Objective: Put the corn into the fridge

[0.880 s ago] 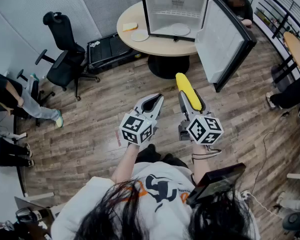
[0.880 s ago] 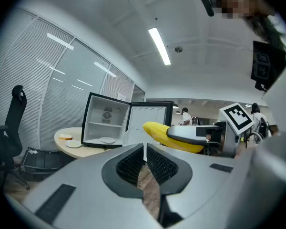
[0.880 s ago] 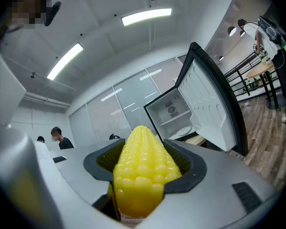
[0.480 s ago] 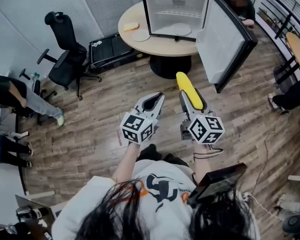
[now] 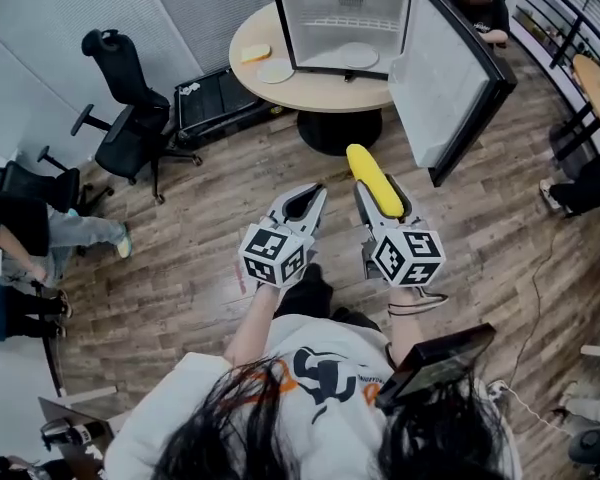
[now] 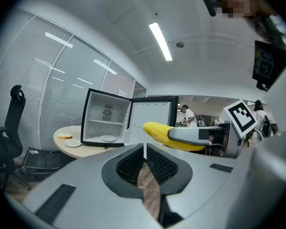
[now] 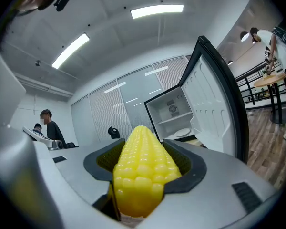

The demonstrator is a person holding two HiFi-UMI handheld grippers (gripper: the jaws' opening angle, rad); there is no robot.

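A yellow corn cob (image 5: 374,179) (image 7: 142,171) sticks forward out of my right gripper (image 5: 380,197), whose jaws are shut on it. The small fridge (image 5: 342,20) (image 6: 106,123) (image 7: 174,116) stands ahead on a round wooden table (image 5: 310,86), its door (image 5: 445,73) swung wide to the right. A white plate (image 5: 358,55) lies on the fridge floor. My left gripper (image 5: 302,208) (image 6: 144,161) is held beside the right one, its jaws together with nothing in them. In the left gripper view the corn (image 6: 162,133) shows to the right, in the other gripper.
A white plate (image 5: 276,71) and a piece of bread (image 5: 257,53) lie on the table left of the fridge. A black office chair (image 5: 128,118) and a flat black case (image 5: 220,101) stand at left. People sit at the left edge and far right. Wooden floor lies between me and the table.
The view has shifted slightly; both grippers and the corn have edged a little toward the fridge. The grip on the corn is unchanged.
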